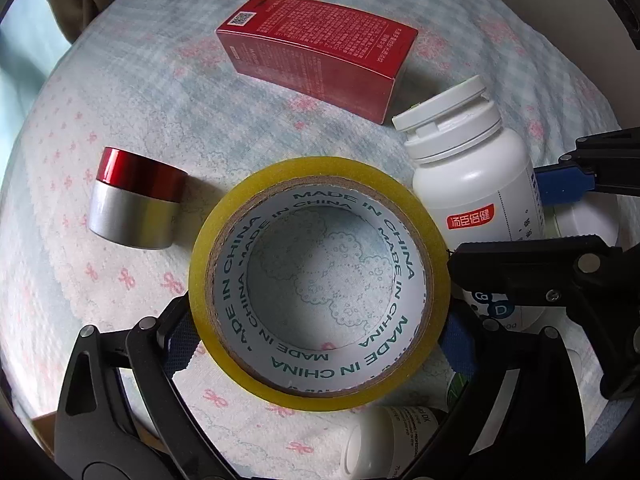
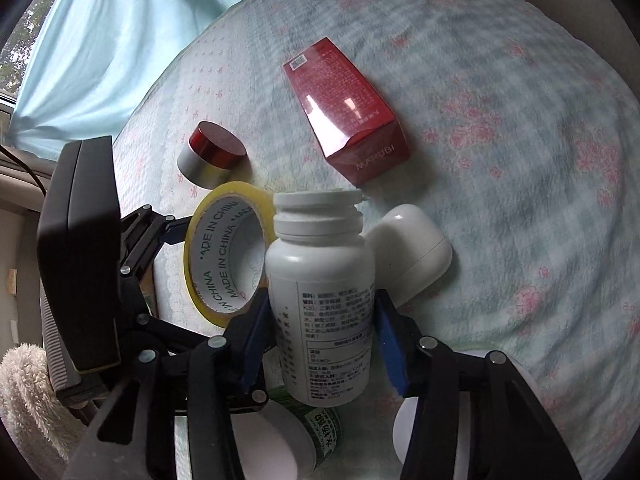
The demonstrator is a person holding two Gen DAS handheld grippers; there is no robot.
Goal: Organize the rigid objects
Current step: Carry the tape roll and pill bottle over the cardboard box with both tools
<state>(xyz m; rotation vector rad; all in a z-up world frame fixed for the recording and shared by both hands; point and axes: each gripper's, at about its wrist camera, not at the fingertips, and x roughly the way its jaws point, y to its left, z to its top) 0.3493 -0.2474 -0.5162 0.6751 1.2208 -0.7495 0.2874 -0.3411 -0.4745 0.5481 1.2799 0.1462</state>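
My left gripper is shut on a yellow tape roll, held on edge above the bed; the roll also shows in the right wrist view. My right gripper is shut on a white pill bottle with a white cap, held upright; the bottle also shows in the left wrist view. A red box lies flat further away, also in the right wrist view. A silver jar with a red lid stands at the left, also in the right wrist view.
The floral bedspread covers the surface. A white rounded case lies right of the bottle. A green-labelled bottle and another white bottle lie near the grippers. A light blue curtain hangs at the left.
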